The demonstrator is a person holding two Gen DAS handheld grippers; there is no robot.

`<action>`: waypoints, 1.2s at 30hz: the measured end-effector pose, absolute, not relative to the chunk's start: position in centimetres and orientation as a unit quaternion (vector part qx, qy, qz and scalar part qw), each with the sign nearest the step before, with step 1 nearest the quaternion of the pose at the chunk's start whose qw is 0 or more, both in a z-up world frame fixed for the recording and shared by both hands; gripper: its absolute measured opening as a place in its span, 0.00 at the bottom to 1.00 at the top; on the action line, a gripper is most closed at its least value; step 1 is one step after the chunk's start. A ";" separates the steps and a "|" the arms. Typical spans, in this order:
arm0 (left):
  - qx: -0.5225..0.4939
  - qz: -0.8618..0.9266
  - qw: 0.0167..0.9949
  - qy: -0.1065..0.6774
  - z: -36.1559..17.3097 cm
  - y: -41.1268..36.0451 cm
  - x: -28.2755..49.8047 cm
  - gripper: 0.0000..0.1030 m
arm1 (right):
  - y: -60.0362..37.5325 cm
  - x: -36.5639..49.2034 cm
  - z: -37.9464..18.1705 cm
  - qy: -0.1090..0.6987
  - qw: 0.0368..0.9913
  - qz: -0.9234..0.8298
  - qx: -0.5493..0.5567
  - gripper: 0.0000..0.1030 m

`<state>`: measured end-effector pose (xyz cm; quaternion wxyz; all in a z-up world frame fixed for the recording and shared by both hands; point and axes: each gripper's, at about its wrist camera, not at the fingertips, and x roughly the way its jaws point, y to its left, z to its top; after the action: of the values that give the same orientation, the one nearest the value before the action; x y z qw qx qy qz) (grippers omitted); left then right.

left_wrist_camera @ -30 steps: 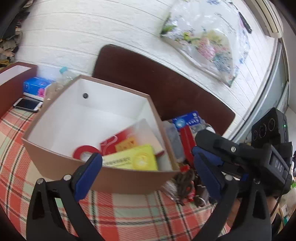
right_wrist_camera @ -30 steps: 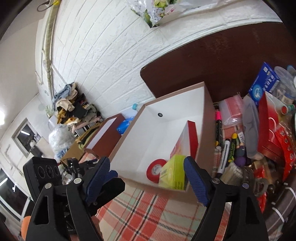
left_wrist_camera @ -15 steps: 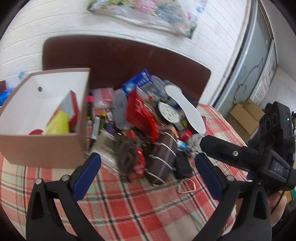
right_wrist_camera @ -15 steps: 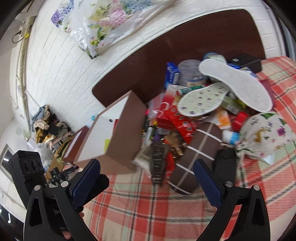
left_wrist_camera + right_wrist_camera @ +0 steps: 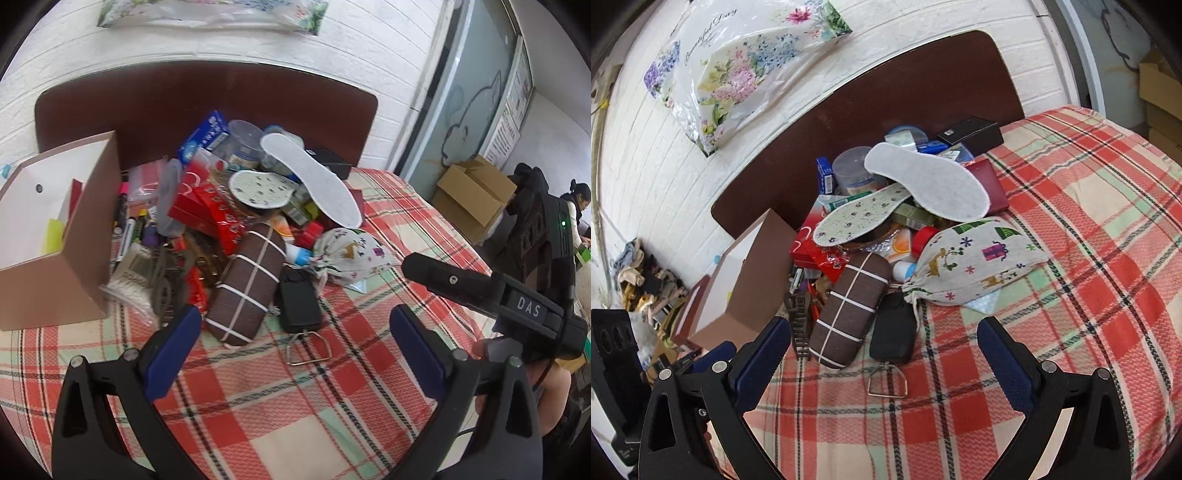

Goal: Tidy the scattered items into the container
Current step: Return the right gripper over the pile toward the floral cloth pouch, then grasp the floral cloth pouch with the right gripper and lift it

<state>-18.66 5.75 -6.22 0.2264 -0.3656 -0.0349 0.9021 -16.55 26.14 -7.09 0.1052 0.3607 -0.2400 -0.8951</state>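
Now both grippers hover over the plaid cloth (image 5: 1089,206), just short of the pile. Left gripper (image 5: 295,343) gapes wide with nothing between its pads; right gripper (image 5: 884,354) too, its jaws having just been opening, also empty. A brown case (image 5: 849,310) and a black scale (image 5: 894,334) (wire hook toward the cameras) lie nearest. Left of the pile stands the box (image 5: 55,254), holding a yellow pack (image 5: 53,236).
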 end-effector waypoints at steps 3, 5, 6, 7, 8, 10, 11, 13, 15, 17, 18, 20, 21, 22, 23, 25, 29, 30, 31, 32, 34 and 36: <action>-0.371 0.898 0.235 -0.028 -6.5 7.4 -18.8 0.99 | 28.0 -16.3 -7.6 -0.253 0.096 -0.893 0.360 0.98; -0.375 0.894 0.242 -0.023 -6.8 8.6 -19.0 0.99 | 29.2 -16.1 -7.9 -0.263 0.090 -0.891 0.359 0.98; -0.377 0.893 0.245 -0.021 -7.0 9.0 -19.1 0.99 | 29.8 -16.1 -8.1 -0.267 0.087 -0.891 0.358 0.98; -0.381 0.891 0.249 -0.019 -7.2 9.6 -19.3 0.99 | 30.2 -16.0 -8.3 -0.270 0.085 -0.890 0.358 0.98; -0.383 0.889 0.251 -0.017 -7.4 10.1 -19.4 0.99 | 30.6 -16.1 -8.5 -0.273 0.083 -0.889 0.358 0.98; -0.388 0.886 0.255 -0.011 -7.8 11.0 -19.6 0.99 | 31.4 -16.1 -9.0 -0.280 0.083 -0.886 0.359 0.98; -0.391 0.884 0.257 -0.009 -8.1 11.4 -19.8 0.99 | 31.8 -16.1 -9.3 -0.284 0.082 -0.885 0.360 0.98; -0.397 0.880 0.262 -0.009 -8.6 12.1 -20.3 0.99 | 32.5 -16.2 -9.9 -0.290 0.081 -0.882 0.362 0.98; -0.403 0.876 0.266 -0.013 -9.2 12.6 -20.7 0.99 | 33.1 -16.4 -10.5 -0.296 0.081 -0.879 0.365 0.98; -0.412 0.871 0.268 -0.017 -9.9 13.1 -21.2 0.99 | 33.6 -16.7 -11.1 -0.299 0.083 -0.877 0.367 0.98; -0.416 0.869 0.269 -0.018 -10.2 13.4 -21.5 0.99 | 33.8 -16.8 -11.4 -0.300 0.084 -0.876 0.369 0.98; -0.421 0.866 0.270 -0.015 -10.6 14.0 -22.0 0.99 | 34.1 -17.1 -12.1 -0.301 0.087 -0.874 0.371 0.98; -0.424 0.865 0.270 -0.012 -10.8 14.3 -22.3 0.99 | 34.2 -17.3 -12.4 -0.302 0.089 -0.873 0.372 0.98; -0.425 0.863 0.271 -0.010 -11.0 14.6 -22.6 0.99 | 34.4 -17.6 -12.7 -0.302 0.091 -0.873 0.373 0.98; -0.427 0.862 0.273 -0.007 -11.2 14.9 -22.9 0.99 | 34.5 -17.8 -12.9 -0.302 0.093 -0.872 0.374 0.98; -0.428 0.860 0.279 -0.004 -11.6 15.6 -23.5 0.99 | 34.7 -18.3 -13.4 -0.299 0.099 -0.871 0.377 0.98; -0.429 0.854 0.294 0.001 -12.5 17.1 -24.9 0.99 | 35.1 -19.4 -13.8 -0.292 0.113 -0.871 0.378 0.98; -0.428 0.854 0.296 0.003 -12.7 17.4 -25.3 0.99 | 35.2 -19.7 -13.9 -0.291 0.117 -0.871 0.378 0.98; -0.428 0.854 0.296 0.006 -12.9 17.7 -25.7 0.99 | 35.3 -20.2 -13.9 -0.289 0.123 -0.871 0.378 0.98; -0.428 0.854 0.296 0.009 -13.2 18.0 -26.1 0.99 | 35.4 -20.6 -13.9 -0.288 0.127 -0.871 0.378 0.98; -0.427 0.853 0.300 0.013 -13.6 18.6 -26.9 0.99 | 35.4 -21.7 -13.9 -0.284 0.139 -0.870 0.379 0.98; -0.421 0.856 0.300 0.021 -13.9 19.2 -27.6 0.99 | 35.2 -23.0 -14.0 -0.276 0.144 -0.870 0.384 0.98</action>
<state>-27.65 19.16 -13.93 0.2997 -0.4213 0.0215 0.8557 -22.95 35.21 -14.04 0.1442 0.3835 -0.2756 -0.8696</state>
